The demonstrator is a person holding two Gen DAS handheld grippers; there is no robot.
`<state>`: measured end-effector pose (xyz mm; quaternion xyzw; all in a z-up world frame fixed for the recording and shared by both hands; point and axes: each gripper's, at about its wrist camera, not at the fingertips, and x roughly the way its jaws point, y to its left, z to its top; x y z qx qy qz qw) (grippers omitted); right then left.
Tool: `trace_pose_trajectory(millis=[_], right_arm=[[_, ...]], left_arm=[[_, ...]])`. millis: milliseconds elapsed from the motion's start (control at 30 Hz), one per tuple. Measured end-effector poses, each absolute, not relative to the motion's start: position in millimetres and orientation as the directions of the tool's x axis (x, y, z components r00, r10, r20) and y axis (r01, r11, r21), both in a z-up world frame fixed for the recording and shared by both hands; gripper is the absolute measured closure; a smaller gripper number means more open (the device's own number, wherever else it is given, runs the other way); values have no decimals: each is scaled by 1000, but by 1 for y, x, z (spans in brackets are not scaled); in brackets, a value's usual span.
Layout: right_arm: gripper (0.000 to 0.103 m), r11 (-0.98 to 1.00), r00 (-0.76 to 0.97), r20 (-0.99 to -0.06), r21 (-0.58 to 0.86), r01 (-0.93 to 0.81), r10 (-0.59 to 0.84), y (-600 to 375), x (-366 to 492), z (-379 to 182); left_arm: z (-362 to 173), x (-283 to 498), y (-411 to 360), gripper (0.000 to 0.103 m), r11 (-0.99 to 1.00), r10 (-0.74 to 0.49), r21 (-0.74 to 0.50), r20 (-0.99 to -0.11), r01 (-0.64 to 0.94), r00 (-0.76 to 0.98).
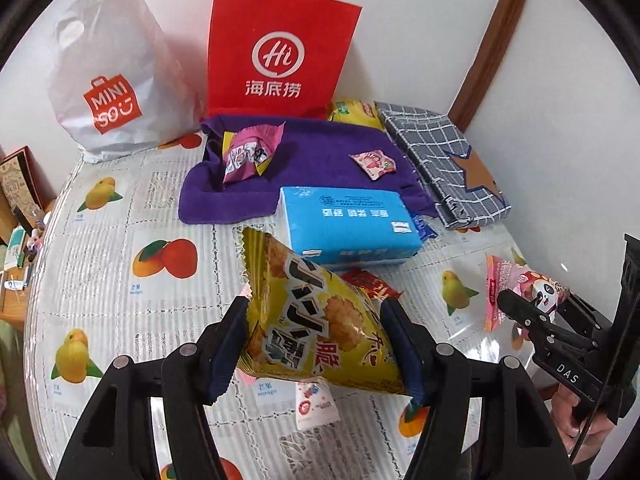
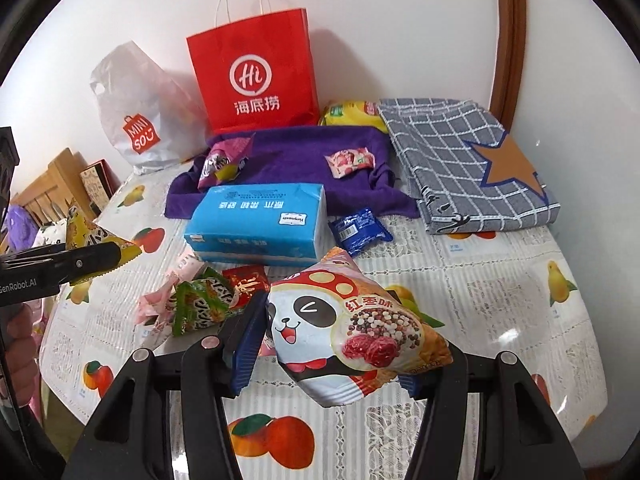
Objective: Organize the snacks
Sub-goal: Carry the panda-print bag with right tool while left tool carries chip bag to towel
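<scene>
My left gripper (image 1: pixel 316 344) is shut on a yellow snack bag (image 1: pixel 316 320) and holds it above the table; it also shows in the right wrist view (image 2: pixel 96 240). My right gripper (image 2: pixel 344 344) is shut on a pink panda snack bag (image 2: pixel 352 332), seen at the right of the left wrist view (image 1: pixel 524 292). On the purple towel (image 2: pixel 288 156) lie a purple snack bag (image 2: pixel 222 162) and a small pink snack bag (image 2: pixel 350 162). A blue snack packet (image 2: pixel 358 230), a red packet (image 2: pixel 246 280), a green bag (image 2: pixel 202 304) and a pink packet (image 2: pixel 158 304) lie on the table.
A blue tissue pack (image 2: pixel 260 220) sits mid-table. A red paper bag (image 2: pixel 256 76) and a white Miniso bag (image 2: pixel 136 120) stand against the back wall. A yellow bag (image 2: pixel 352 114) and a folded grey checked cloth (image 2: pixel 472 160) lie at the back right.
</scene>
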<state>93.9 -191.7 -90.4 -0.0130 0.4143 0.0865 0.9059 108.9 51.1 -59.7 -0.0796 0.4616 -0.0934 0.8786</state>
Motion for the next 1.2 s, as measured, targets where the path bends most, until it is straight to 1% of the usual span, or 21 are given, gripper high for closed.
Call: trace_pose_trajectory(millis=[433,800,1200], right_arm=[[47,987,695,-703,65,-150,152,-205,74,-67],[47,984,699,-696,68,-162,164,-204,71,-65],[47,979,690,-702,53,-197,177,-190,87,-63]], left_arm=[[-34,93,31,38,971,-238,-200,-781,131,577],[-35,86,21,38,969,-249,-199,-781,149,573],[-34,94,31,38,965,-263,-221,-772,143,578]])
